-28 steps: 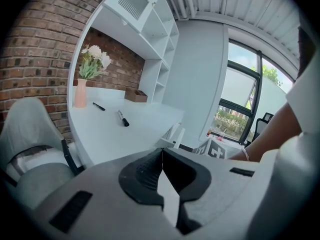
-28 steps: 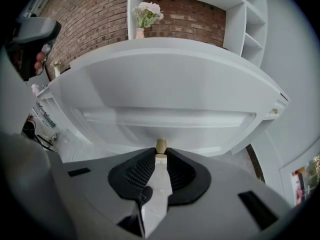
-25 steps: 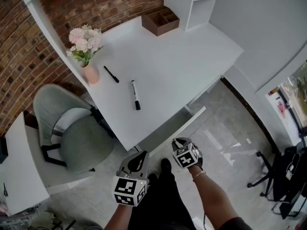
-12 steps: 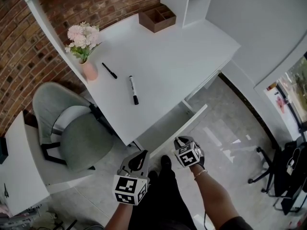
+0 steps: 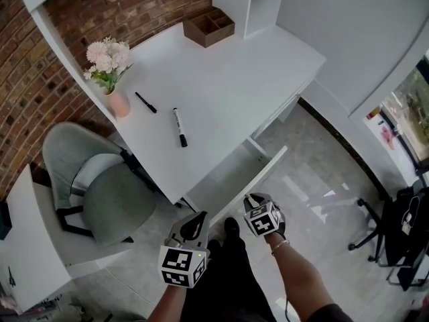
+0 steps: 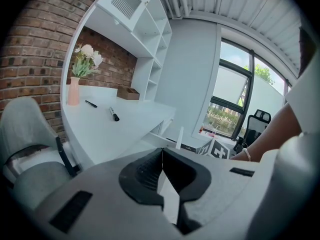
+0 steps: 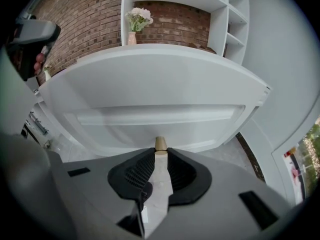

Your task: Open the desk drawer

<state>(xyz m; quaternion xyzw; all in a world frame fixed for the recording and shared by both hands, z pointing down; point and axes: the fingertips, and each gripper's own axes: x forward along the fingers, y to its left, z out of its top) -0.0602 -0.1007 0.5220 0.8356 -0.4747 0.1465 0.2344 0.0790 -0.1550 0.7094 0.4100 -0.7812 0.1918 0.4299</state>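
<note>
The white desk (image 5: 228, 79) has a drawer (image 5: 224, 174) pulled partway out at its front edge, its white front panel (image 7: 155, 104) facing me. My right gripper (image 5: 250, 198) holds the small tan knob (image 7: 160, 144) of that panel between its fingertips; the jaws are opening slightly, with the knob still between the pads. In the right gripper view the knob sits right at the jaw tips (image 7: 160, 152). My left gripper (image 5: 198, 216) hangs lower left of the drawer, shut with nothing in it (image 6: 161, 152), and touches nothing.
On the desk lie a black-capped marker (image 5: 178, 127) and a black pen (image 5: 145, 102), next to a pink vase of flowers (image 5: 107, 69) and a wooden organiser (image 5: 209, 27). A grey-green chair (image 5: 100, 190) stands left of the drawer. A black office chair (image 5: 392, 240) is at far right.
The drawer has slid further out of the desk, and my right gripper came back toward me with its knob. The left gripper has stayed put.
</note>
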